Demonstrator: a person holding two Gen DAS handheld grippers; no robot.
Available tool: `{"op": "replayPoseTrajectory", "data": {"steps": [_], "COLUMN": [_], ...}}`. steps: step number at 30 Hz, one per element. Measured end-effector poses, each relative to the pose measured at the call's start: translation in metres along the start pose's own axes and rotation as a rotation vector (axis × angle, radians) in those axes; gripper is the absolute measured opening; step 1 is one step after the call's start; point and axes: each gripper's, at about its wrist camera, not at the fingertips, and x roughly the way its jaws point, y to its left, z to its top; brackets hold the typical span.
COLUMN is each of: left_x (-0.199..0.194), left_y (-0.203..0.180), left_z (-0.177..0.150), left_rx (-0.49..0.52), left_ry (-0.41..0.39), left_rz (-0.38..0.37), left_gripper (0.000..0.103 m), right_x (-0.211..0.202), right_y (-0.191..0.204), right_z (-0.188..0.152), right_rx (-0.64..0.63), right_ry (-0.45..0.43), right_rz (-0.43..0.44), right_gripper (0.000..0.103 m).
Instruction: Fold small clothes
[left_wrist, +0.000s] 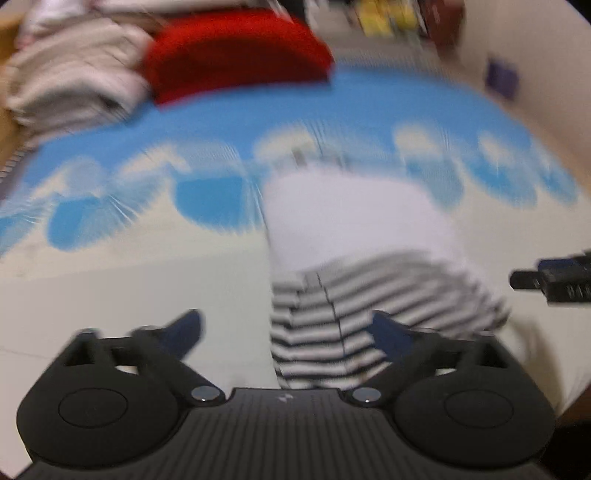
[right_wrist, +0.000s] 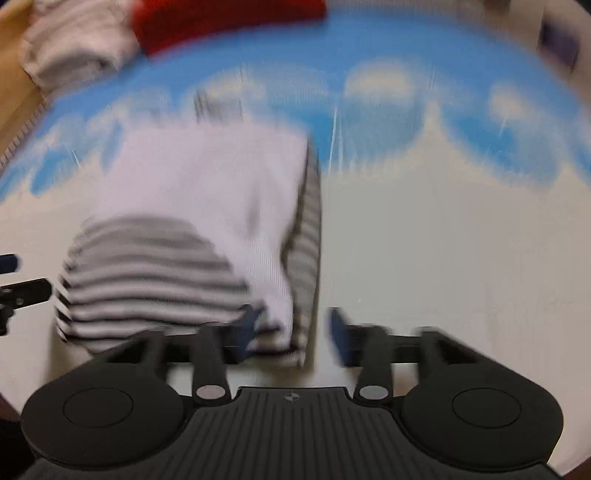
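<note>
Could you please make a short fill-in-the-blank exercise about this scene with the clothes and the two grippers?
1. The folded garment in front of the grippers is white with grey ____.
2. The folded cloth at the far edge of the blue-and-cream surface is ____.
3. The fingers of the left gripper stand ____, gripping nothing.

Missing words: stripes; red; open

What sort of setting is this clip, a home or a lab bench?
Probably a home, perhaps a bed or mat: a blue-and-cream patterned cover with a striped garment on it, and folded clothes behind, a red one and a beige stack.
</note>
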Motion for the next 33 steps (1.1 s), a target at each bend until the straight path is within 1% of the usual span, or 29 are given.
{"op": "replayPoseTrajectory", "data": {"steps": [1,3,4,5,6,8,9,11,13,15,16,18,20,24,33], "left_x": [-0.016,-0.046,-0.057,-0.066,-0.072,-0.079,-0.081,-0.079,-0.075,-0.074,-0.073,-0.071,-0.069,-0.067,-0.061], "left_y": [0.001,-0.004,-0.009,-0.012,-0.016,-0.024,-0.028,-0.037,-0.043,-0.047,-0.047,-0.046,-0.047,-0.049,-0.045], "left_z": [-0.003,-0.009,-0.014,-0.022,-0.028,-0.044,-0.052,-0.069,-0.080,-0.089,-0.089,-0.090,-0.091,-0.091,-0.092], "left_rx": [-0.019,-0.038,-0.046,-0.059,-0.071,-0.083,-0.085,-0.087,-0.086,-0.096,-0.106,-0.121,-0.118,-0.103,-0.130], "left_ry": [-0.053,-0.117,-0.131,-0.138,-0.137,-0.108,-0.090,-0.052,-0.041,-0.036,-0.027,-0.033,-0.036,-0.040,-0.017], "left_rz": [0.007,0.018,0.022,0.028,0.031,0.029,0.026,0.026,0.044,0.061,0.058,0.047,0.053,0.057,0.042], "left_gripper": [0.103,0.103,0.103,0.103,0.103,0.103,0.103,0.103,0.103,0.103,0.103,0.103,0.103,0.103,0.103], "right_x": [-0.018,-0.048,-0.063,-0.074,-0.086,-0.109,-0.117,-0.126,-0.128,-0.123,-0.121,-0.117,-0.119,-0.112,-0.104], "right_y": [0.003,0.008,0.011,0.015,0.017,0.021,0.024,0.028,0.033,0.037,0.036,0.035,0.035,0.038,0.044], "right_z": [-0.003,-0.014,-0.023,-0.029,-0.036,-0.049,-0.056,-0.066,-0.078,-0.091,-0.095,-0.093,-0.094,-0.097,-0.096], "right_rx": [-0.010,-0.005,0.001,0.007,0.020,0.051,0.056,0.046,0.037,0.044,0.056,0.080,0.090,0.075,0.039], "right_ry": [-0.060,-0.132,-0.156,-0.173,-0.195,-0.259,-0.279,-0.298,-0.301,-0.272,-0.250,-0.214,-0.233,-0.211,-0.185], "right_rz": [-0.020,-0.043,-0.050,-0.055,-0.058,-0.040,-0.037,-0.048,-0.067,-0.080,-0.086,-0.090,-0.078,-0.077,-0.079], "right_gripper": [0.072,0.087,0.090,0.091,0.091,0.092,0.095,0.098,0.098,0.098,0.098,0.098,0.098,0.098,0.098]}}
